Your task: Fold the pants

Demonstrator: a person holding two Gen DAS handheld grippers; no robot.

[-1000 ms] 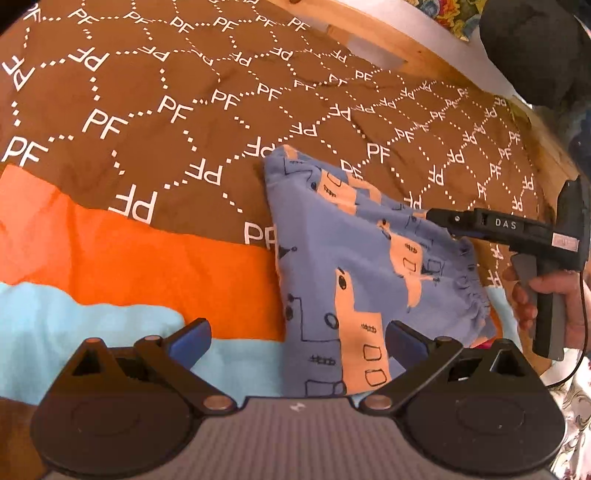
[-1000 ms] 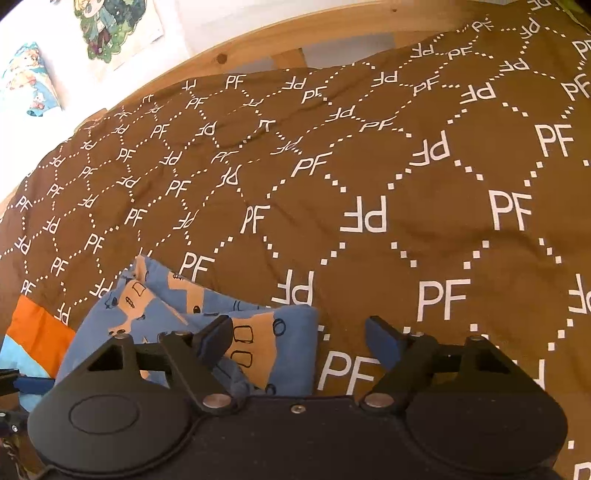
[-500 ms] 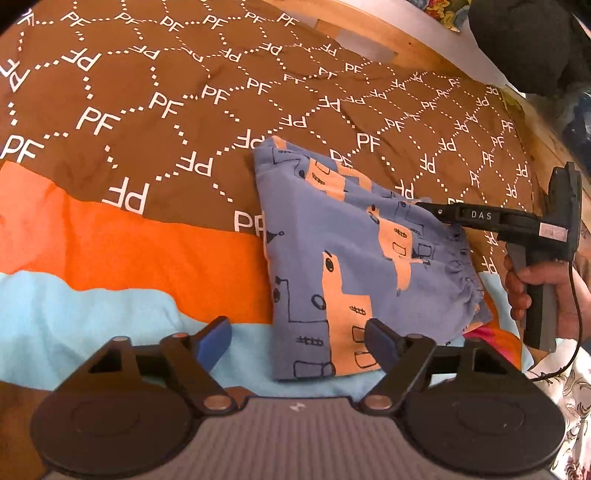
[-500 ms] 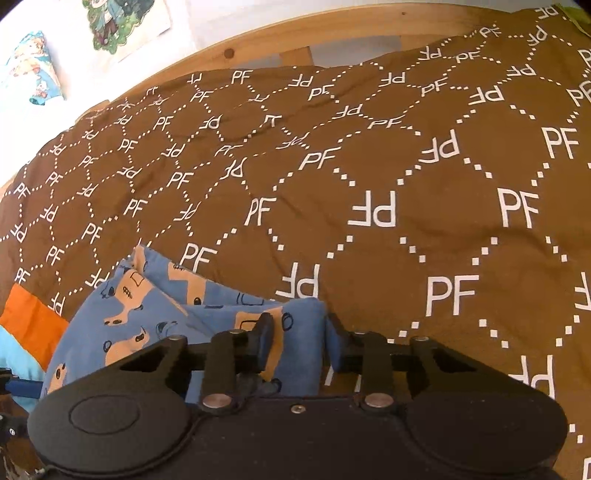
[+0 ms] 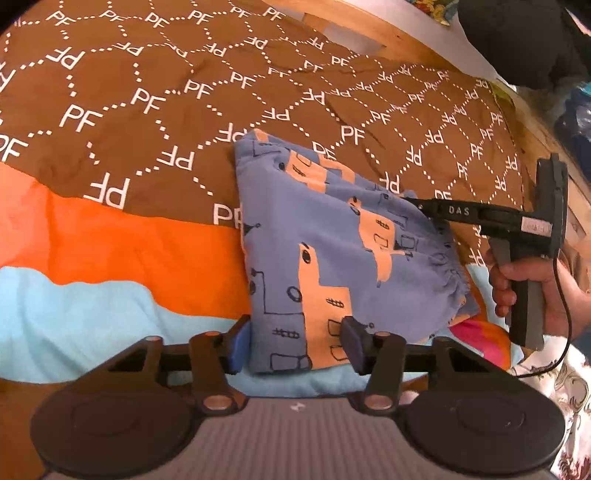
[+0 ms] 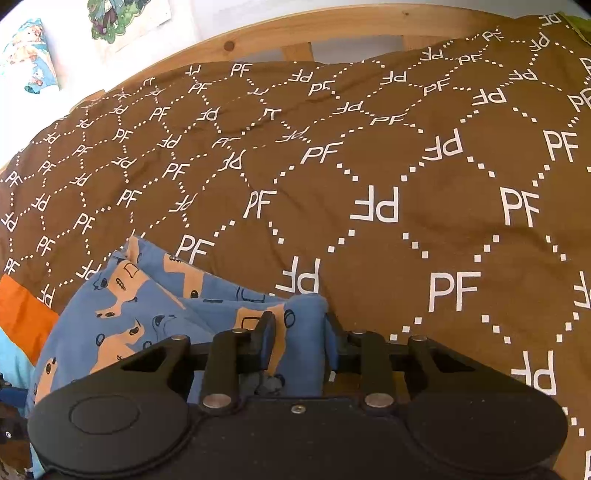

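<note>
Blue pants (image 5: 332, 240) with an orange animal print lie folded on the bed cover. My left gripper (image 5: 293, 345) straddles their near corner; its jaws are closing, the fabric between them still flat, and the left pad sits at the cloth's edge. In the right wrist view, my right gripper (image 6: 299, 343) is shut on a bunched corner of the pants (image 6: 147, 314). From the left wrist view the right gripper (image 5: 417, 203) reaches in from the right at the far waistband corner, held by a person's hand (image 5: 517, 280).
The brown cover (image 6: 369, 166) printed with white "PF" letters spreads beyond the pants, with orange (image 5: 129, 240) and light blue (image 5: 74, 314) bands near me. A wooden bed frame (image 6: 295, 33) borders the far side. A dark bundle (image 5: 517, 40) sits at the bed's far right corner.
The left jaws have narrowed from wide open to either side of the pants' near corner. The right jaws closed on the far corner half a second ago and have held it since.
</note>
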